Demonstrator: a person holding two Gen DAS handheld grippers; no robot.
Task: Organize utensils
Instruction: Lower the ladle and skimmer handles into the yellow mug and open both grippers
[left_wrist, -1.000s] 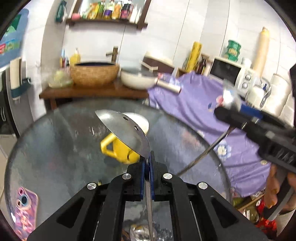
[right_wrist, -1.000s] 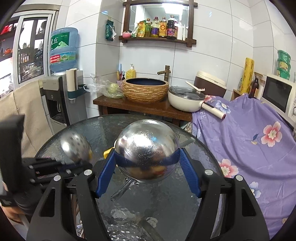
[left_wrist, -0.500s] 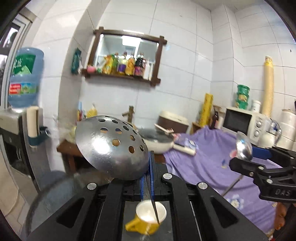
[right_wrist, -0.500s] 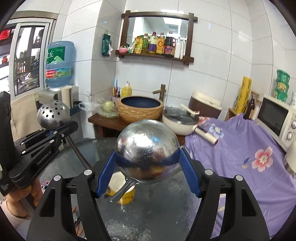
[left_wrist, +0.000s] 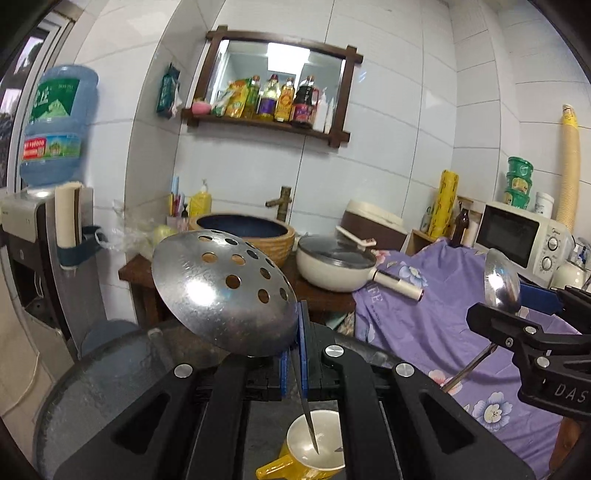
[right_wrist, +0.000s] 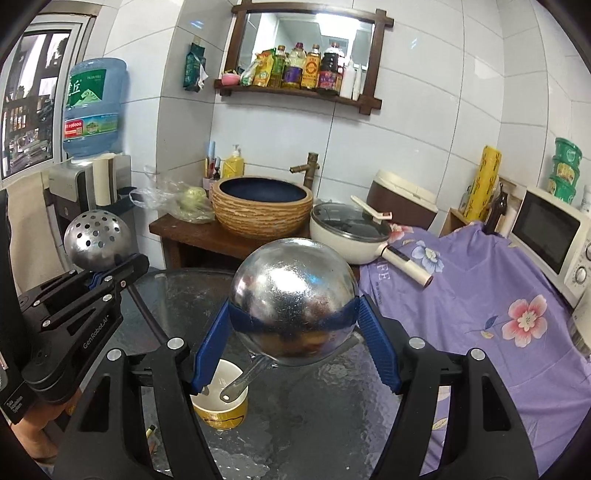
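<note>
steel utensils are both held clear of the round textured glass table (right_wrist: 314, 413); one second earlier they sat low over the glass, and both views now look out at the tiled wall, so each has been raised. the perforated steel skimmer with a round bowl (left_wrist: 221, 291) has also tilted, its holed back now facing the left camera.

left gripper (left_wrist: 293, 354): jaws fully closed, blue pads pinching the thin handle of the skimmer just under its bowl. the handle hangs down, and its tip appears inside the white mouth of the yellow mug (left_wrist: 314, 448), which stands on the table directly below. contact with the mug wall cannot be confirmed.

right gripper (right_wrist: 293, 343): jaws set wide, blue pads pressed on either side of the bowl of the plain round steel ladle (right_wrist: 293, 301). grip unchanged across the second. the ladle handle slopes down toward the same mug; its end overlaps the rim in the right view.

meaning for the task, as a judgement: both handles are lined up over one container, so the step in hand looks like standing the two utensils handle-down in the mug. neither is released yet.

count:
- utensils: two (one skimmer, one ladle).
- mugs: one.
- grippers: two, each loaded.
- tables: one.
- a cream lidded pan (right_wrist: 349, 236) rests on the wooden counter behind, apart from the task.
</note>
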